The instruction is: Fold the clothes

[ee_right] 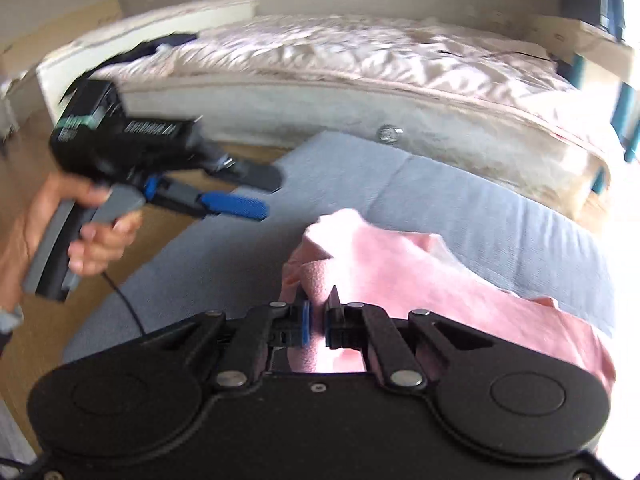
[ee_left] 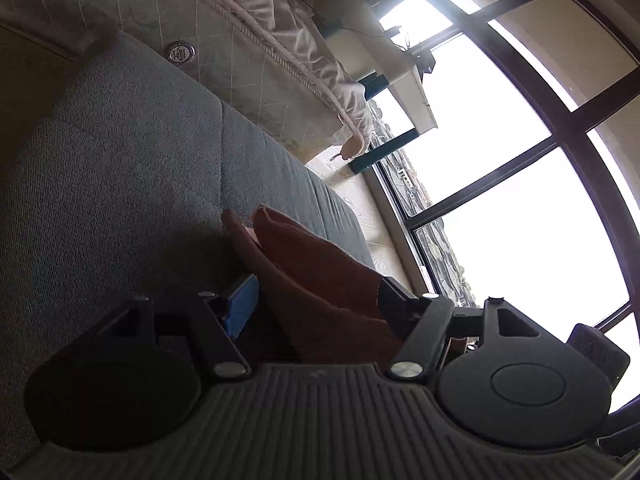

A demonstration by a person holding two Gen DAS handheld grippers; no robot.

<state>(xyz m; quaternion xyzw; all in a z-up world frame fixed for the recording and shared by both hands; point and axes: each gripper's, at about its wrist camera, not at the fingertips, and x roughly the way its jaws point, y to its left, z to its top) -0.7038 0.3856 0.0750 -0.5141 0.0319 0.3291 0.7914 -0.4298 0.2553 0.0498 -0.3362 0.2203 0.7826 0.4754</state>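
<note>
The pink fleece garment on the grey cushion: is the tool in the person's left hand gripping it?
No: the left tool hangs open in the air beside the pink fleece garment, which only the right tool pinches.

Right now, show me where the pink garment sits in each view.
Left wrist: the pink garment is lower centre, dark red in shadow, between the open left gripper's fingers.
Right wrist: it is lower right, pinched by the right gripper.
Shared landmark: the round metal badge on the mattress side, above the grey cushion.
</note>
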